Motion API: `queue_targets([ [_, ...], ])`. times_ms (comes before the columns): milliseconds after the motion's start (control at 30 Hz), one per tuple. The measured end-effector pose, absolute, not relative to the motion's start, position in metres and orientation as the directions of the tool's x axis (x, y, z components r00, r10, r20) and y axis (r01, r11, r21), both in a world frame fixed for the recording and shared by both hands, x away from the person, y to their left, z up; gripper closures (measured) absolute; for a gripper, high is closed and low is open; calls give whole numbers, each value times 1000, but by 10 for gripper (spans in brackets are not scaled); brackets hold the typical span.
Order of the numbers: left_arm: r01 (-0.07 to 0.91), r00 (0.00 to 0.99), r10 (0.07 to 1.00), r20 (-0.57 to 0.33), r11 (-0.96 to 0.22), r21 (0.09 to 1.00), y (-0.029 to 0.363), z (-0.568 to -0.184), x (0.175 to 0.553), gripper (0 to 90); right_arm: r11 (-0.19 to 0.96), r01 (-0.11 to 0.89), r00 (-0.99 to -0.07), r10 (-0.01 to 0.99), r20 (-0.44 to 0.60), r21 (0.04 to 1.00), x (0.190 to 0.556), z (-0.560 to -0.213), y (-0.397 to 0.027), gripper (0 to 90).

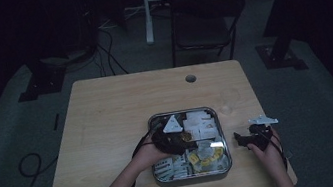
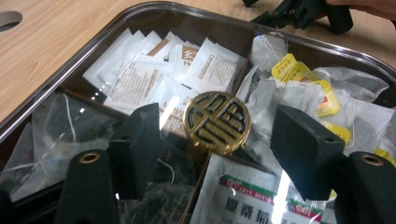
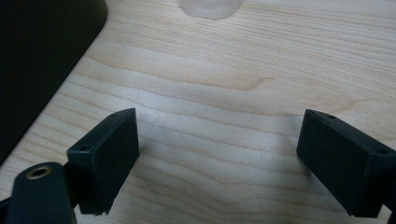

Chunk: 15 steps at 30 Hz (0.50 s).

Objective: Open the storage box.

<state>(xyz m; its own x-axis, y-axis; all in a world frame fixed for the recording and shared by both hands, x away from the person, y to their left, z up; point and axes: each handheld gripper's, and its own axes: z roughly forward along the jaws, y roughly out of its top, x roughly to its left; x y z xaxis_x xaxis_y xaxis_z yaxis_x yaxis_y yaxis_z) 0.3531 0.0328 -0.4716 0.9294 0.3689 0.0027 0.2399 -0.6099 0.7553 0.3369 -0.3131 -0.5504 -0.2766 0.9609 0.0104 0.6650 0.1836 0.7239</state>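
A shiny metal tray (image 1: 182, 112) with compartments sits on the wooden table, near the front. It holds white sachets (image 2: 140, 79), tea bags with yellow tags (image 2: 299, 77), dark tea bags in clear wraps (image 2: 60, 126) and a printed packet (image 2: 247, 200). A round gold knob (image 2: 217, 122) stands on the divider at the tray's middle. My left gripper (image 2: 217, 116) is over the tray (image 1: 182, 139), open, with the knob between its pads and a gap on each side. My right gripper (image 3: 219, 121) rests on the table to the right of the tray (image 1: 240, 137), open over bare wood.
The table has a round cable hole (image 1: 190, 78) at the back. A dark folding chair (image 1: 204, 21) stands behind it. In the right gripper view a dark rounded edge (image 3: 42, 56) lies to the left of the jaws. The right gripper (image 2: 299, 11) lies just beyond the tray's rim.
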Motion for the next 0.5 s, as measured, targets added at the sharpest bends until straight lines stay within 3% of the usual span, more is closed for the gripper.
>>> queue_targets([
  [267, 203, 934, 355, 43, -626, 753, 27, -474, 354, 480, 184, 665, -277, 961, 10, 724, 337, -550, -313, 123],
  [500, 201, 939, 342, 39, -638, 743, 25, -479, 354, 521, 184, 665, -277, 961, 10, 724, 337, -550, -313, 123],
])
